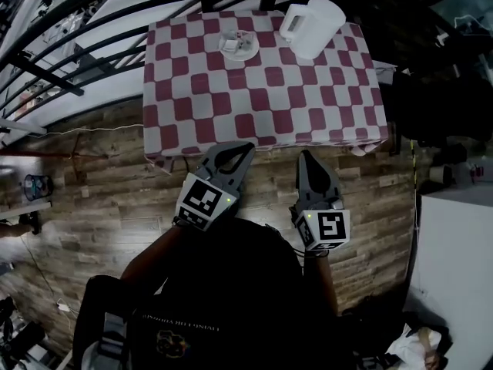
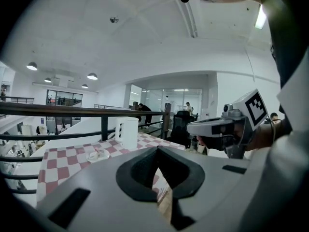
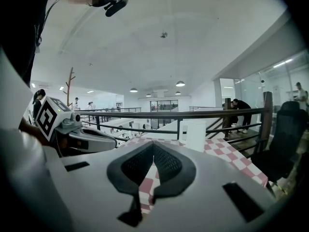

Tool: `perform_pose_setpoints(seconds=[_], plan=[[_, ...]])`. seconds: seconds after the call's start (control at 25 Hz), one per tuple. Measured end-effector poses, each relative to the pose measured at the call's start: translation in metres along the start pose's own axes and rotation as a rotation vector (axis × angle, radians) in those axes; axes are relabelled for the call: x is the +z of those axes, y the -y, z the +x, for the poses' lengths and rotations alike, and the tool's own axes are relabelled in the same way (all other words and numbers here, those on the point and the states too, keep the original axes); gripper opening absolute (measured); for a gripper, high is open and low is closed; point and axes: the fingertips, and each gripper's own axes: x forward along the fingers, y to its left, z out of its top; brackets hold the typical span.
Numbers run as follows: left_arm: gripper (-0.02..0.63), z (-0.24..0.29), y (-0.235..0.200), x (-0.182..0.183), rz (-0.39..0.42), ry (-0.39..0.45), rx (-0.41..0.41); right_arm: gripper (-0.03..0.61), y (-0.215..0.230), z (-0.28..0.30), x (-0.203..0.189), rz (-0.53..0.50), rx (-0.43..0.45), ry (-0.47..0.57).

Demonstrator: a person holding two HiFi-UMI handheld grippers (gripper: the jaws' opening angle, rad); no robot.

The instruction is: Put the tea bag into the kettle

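Holding left tongs [image 1: 246, 146] and right tongs [image 1: 305, 154] shut tip to tip, nothing between, side by side just short of near edge of checkered counter [image 1: 262, 99]. Lying on dish [image 1: 229, 51] at far side, well apart from both: tea bag [image 1: 240, 43]; kettle [image 1: 312, 25] upright near dish's right.

Kettle [image 1: 312, 26]: white, tall, upright, handle facing L. Stands at far-R corner of checked table [image 1: 262, 102].
Tea bag [image 1: 239, 45]: small pale packet w/ reddish bit, lying on clear saucer [image 1: 229, 51] by table's far edge, approx mid-width. L of kettle, not touching. Finer detail too small.
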Motion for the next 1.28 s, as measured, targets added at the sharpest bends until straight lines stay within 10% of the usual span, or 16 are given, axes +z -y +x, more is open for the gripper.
perform_pose_setpoints(seconds=[1.28], plan=[[0.003, 0.082, -0.132, 0.039, -0.001, 0.007, 0.088, 0.014, 0.084, 0.142, 0.042, -0.018, -0.028, 0.018]])
